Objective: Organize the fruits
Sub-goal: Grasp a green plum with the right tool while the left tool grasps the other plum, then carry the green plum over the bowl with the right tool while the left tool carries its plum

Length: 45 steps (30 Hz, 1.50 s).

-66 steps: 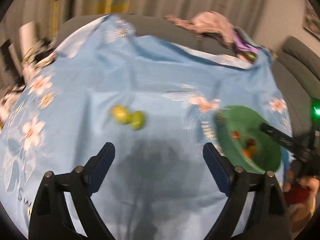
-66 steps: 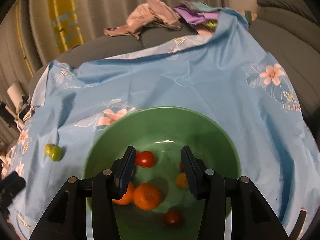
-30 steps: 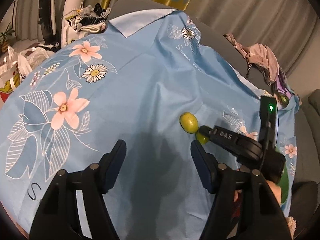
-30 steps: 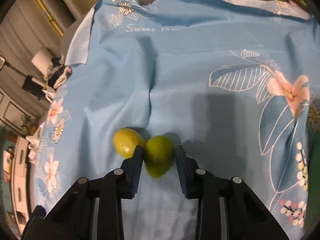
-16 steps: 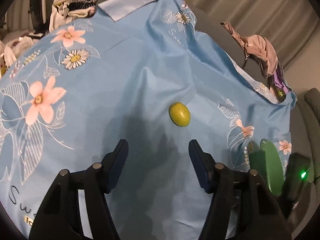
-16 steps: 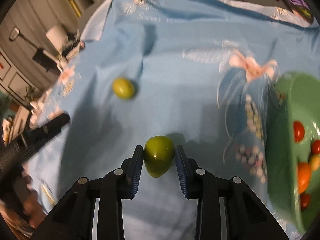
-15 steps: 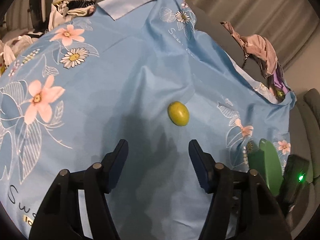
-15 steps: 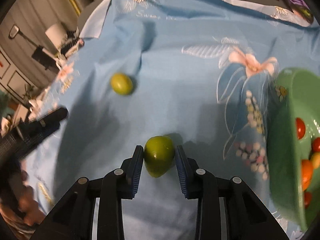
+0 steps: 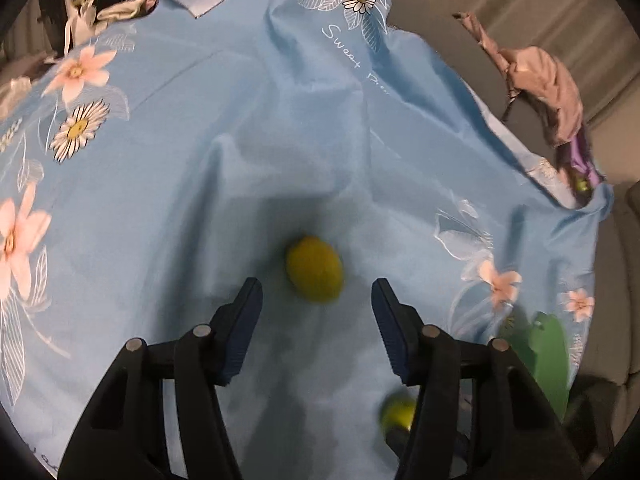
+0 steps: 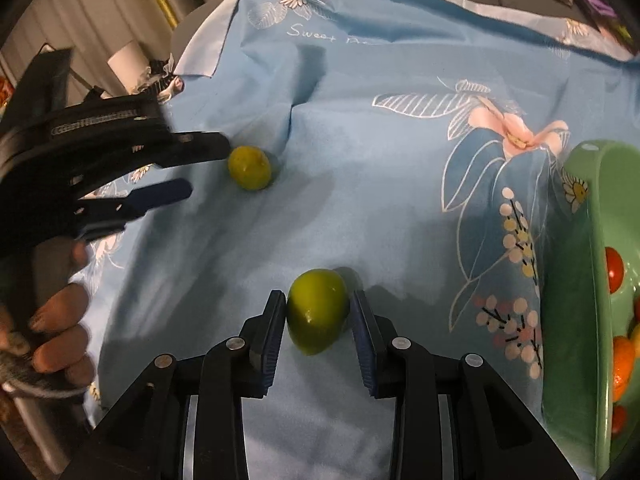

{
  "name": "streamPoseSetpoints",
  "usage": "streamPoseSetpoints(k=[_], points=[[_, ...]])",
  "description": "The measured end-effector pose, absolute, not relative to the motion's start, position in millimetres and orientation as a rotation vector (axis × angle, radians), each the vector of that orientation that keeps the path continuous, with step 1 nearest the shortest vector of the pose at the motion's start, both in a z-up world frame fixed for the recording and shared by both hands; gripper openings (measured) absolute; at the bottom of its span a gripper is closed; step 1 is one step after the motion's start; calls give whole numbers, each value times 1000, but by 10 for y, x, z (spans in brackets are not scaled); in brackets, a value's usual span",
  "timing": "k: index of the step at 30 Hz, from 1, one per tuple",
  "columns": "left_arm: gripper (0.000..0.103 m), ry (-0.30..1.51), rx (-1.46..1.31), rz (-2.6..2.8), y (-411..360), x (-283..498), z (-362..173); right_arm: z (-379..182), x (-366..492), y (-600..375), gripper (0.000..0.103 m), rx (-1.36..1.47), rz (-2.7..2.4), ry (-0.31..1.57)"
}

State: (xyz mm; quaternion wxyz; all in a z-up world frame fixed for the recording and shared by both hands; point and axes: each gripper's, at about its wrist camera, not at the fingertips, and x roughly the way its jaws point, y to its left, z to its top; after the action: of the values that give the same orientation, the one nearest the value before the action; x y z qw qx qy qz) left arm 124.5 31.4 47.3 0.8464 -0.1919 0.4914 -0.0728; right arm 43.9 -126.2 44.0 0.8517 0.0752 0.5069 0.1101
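The right claw (image 10: 319, 320) is clamped on a green fruit (image 10: 317, 310), one blue pad pressed to each side of it. The fruit is clear of the blue floral cloth (image 10: 380, 168), with its shadow on the fabric behind it. Half a second ago the grip was the same, so the hold is unchanged.

The green bowl (image 10: 576, 292) serves as landmark. The held fruit is to the left of the bowl, well apart from its rim. The bowl holds red and orange fruits (image 10: 614, 270) against its inner wall. In the left wrist view the bowl (image 9: 550, 354) appears edge-on at the right margin, and the held fruit (image 9: 396, 412) shows blurred beside the right finger of that view.

The second fruit, the yellow-green fruit (image 10: 250, 168), lies on the cloth farther left of the bowl than the held one.

The left claw (image 9: 317, 302) is open, its pads wide apart. The yellow-green fruit (image 9: 315, 269) lies just ahead of the gap between the fingertips, touching neither pad. Half a second ago that fruit was well ahead of the tips; the claw has since closed in on it. In the right wrist view the left claw (image 10: 208, 172) shows with its upper fingertip just beside the fruit. The person's hand (image 10: 60, 332) grips its handle.
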Motion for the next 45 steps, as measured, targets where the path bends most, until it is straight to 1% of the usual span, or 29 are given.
streamPoseSetpoints(k=[5, 7, 8, 10, 12, 15, 19, 24, 33, 39, 45], points=[[56, 1101, -377, -143, 221, 1473, 314, 432, 441, -1308, 34, 173, 232, 1072], [52, 1109, -377, -128, 196, 1534, 251, 425, 447, -1323, 34, 182, 233, 1074], [47, 1118, -365, -116, 179, 1565, 213, 429, 450, -1314, 34, 178, 234, 1074], [43, 1085, -347, -104, 171, 1587, 207, 431, 461, -1299, 34, 168, 236, 1072], [36, 1072, -351, -96, 185, 1603, 198, 423, 472, -1325, 34, 181, 239, 1071], [36, 1056, -364, -105, 221, 1590, 188, 410, 485, -1368, 34, 217, 234, 1071], [36, 1044, -375, -118, 250, 1462, 261, 417, 445, -1338, 34, 197, 229, 1066], [36, 931, -318, -135, 262, 1025, 614, 416, 451, -1368, 34, 216, 224, 1072], [36, 818, -288, -153, 410, 362, 994, 539, 390, -1461, 34, 271, 204, 1029], [36, 718, -239, -195, 312, 4, 1189, 710, 286, -1489, 34, 280, 208, 977], [36, 670, -220, -285, 108, -171, 1360, 1061, 77, -1678, 34, 287, 204, 870]])
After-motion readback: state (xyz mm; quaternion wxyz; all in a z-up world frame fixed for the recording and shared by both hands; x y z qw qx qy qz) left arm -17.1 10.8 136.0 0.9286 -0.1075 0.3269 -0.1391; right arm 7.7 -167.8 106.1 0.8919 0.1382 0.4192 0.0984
